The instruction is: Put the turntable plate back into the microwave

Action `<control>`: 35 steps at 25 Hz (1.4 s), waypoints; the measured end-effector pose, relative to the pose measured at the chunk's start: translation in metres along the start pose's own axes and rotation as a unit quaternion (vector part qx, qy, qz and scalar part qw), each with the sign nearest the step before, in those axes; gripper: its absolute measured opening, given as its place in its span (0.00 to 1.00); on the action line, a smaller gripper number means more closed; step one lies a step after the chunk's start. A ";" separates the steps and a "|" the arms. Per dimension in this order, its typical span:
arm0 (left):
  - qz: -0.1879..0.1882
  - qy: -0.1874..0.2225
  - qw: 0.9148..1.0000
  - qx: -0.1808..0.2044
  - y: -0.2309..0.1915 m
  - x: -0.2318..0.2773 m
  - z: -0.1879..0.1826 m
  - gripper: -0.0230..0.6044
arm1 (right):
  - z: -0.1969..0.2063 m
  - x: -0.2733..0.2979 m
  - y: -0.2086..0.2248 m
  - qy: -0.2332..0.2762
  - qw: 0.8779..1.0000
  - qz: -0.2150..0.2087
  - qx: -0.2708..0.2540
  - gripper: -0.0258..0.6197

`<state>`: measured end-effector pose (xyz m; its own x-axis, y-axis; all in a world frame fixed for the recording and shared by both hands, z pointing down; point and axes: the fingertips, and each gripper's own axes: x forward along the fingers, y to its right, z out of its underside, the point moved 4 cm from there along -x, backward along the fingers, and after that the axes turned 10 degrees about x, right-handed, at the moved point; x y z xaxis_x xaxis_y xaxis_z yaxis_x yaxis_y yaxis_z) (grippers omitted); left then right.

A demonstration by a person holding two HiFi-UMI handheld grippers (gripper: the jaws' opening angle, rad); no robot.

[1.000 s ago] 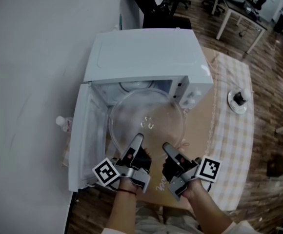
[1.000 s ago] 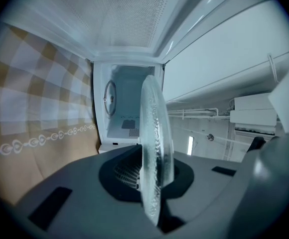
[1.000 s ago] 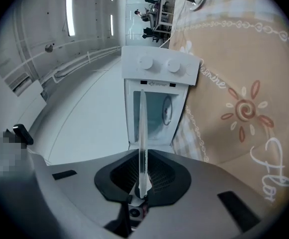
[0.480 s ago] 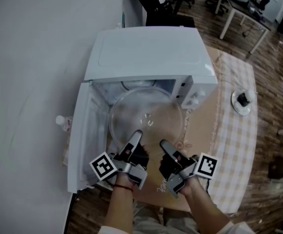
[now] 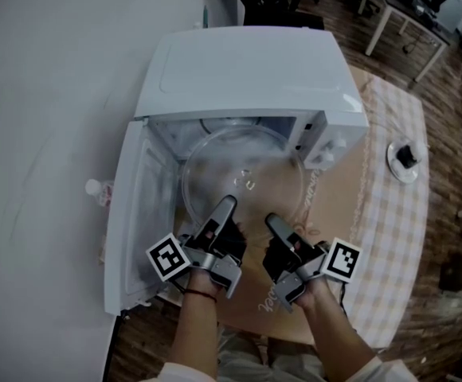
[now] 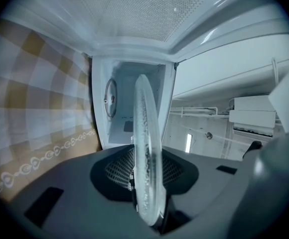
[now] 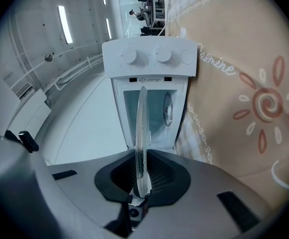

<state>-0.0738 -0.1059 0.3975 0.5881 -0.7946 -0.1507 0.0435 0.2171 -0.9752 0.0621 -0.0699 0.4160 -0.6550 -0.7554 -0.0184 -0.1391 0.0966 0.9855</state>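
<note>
While feeding the round clear glass turntable plate (image 5: pixel 243 183) flat into the white microwave oven (image 5: pixel 247 70), grips the near rim only, so that the far half can pass into the open cavity ahead of the tools. Lies about halfway in, with the near half projecting over the sill toward the person. Clamped at near right by the right gripper (image 5: pixel 272 221), pads closed on the glass edge, probably to carry the weight. Straddled at near left by the left gripper (image 5: pixel 227 205), with jaws that have just been opening: rim between them, pads seemingly not pressing. Looks like a release, perhaps because the far edge already rests inside, though cannot see that contact. Swung wide to the left, the white microwave door (image 5: pixel 131 213), leaving the way in clear. Underneath, a brown patterned mat (image 5: pixel 326 213) over a checked tablecloth (image 5: pixel 394 237).
</note>
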 end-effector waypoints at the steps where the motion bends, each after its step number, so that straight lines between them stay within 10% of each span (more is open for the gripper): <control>1: 0.002 -0.001 1.000 0.002 0.000 0.000 0.001 0.21 | -0.001 0.001 0.001 0.001 1.000 0.000 -0.001 0.11; 24: -0.039 0.058 0.996 0.046 -0.038 0.016 -0.026 0.12 | -0.049 0.099 0.025 0.031 0.999 0.000 0.007 0.12; 35: -0.003 0.011 1.000 0.024 -0.063 0.047 -0.045 0.12 | -0.079 0.126 0.034 0.030 0.999 -0.011 0.005 0.12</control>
<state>-0.0849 -0.1827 0.4446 0.5704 -0.8077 -0.1495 0.0855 0.2394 -0.9672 0.0337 -0.2127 0.4602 -0.6064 -0.7946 -0.0301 -0.1602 0.0850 0.9834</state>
